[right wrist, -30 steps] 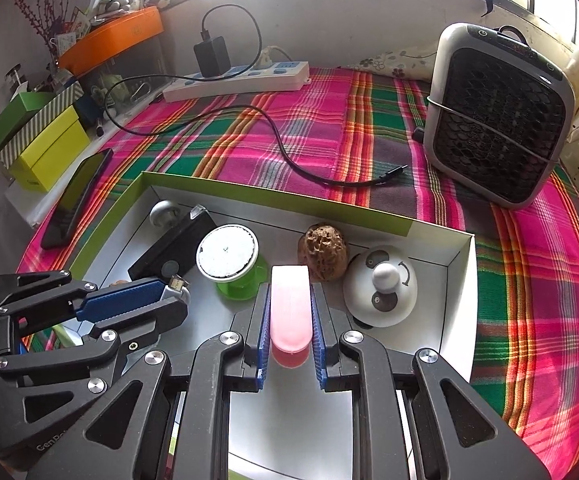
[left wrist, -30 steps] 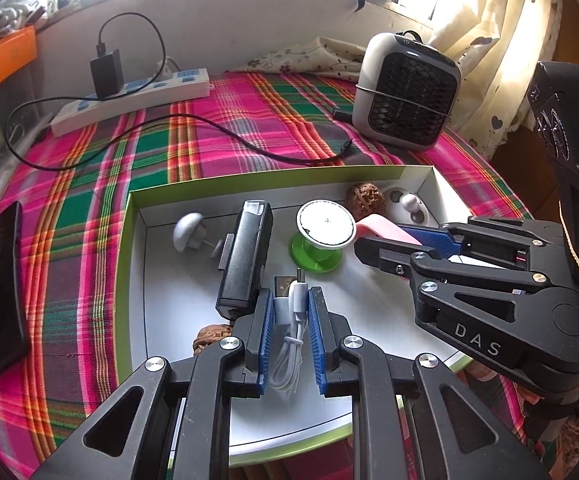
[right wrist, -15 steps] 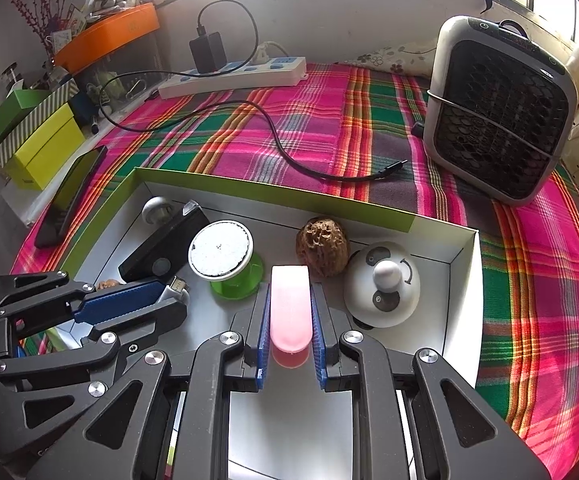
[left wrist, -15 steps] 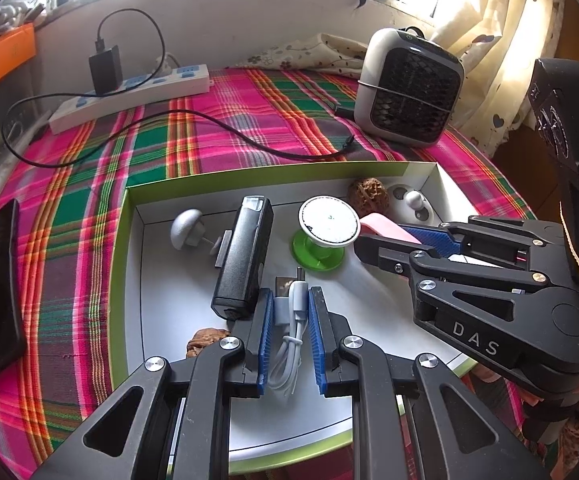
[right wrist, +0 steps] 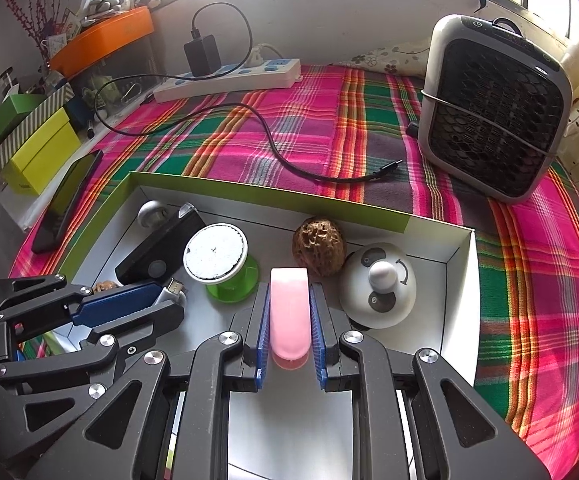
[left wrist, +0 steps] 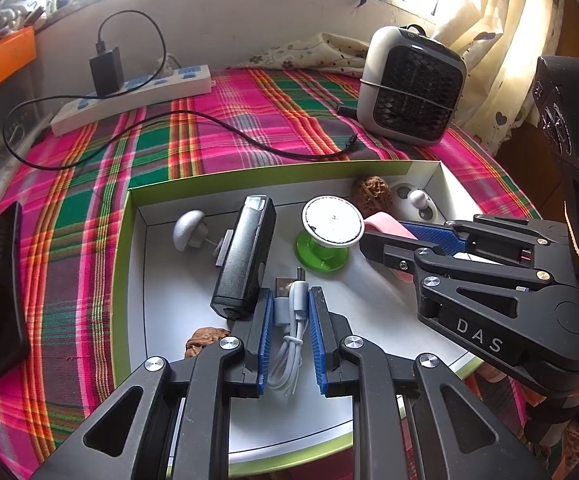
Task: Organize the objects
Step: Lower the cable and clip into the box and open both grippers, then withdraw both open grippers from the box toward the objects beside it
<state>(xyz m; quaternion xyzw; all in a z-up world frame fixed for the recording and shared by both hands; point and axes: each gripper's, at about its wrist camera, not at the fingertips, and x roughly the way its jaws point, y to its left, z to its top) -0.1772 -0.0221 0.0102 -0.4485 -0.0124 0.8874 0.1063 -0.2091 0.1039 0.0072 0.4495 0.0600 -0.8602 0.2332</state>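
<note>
A limp, light, bundled white USB cable is pinched mid-coil by the left hand-held gripper; a smooth, stiff, probably slippery pink plastic piece is clamped by the right hand-held gripper.

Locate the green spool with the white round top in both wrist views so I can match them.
Left wrist: green spool sits centre, just above the left gripper, right of the black device.
Right wrist: green spool sits left of centre, up-left of the right gripper, left of the walnut.
Shared landmark: the walnut against the box's far wall, right of the spool in both.
</note>
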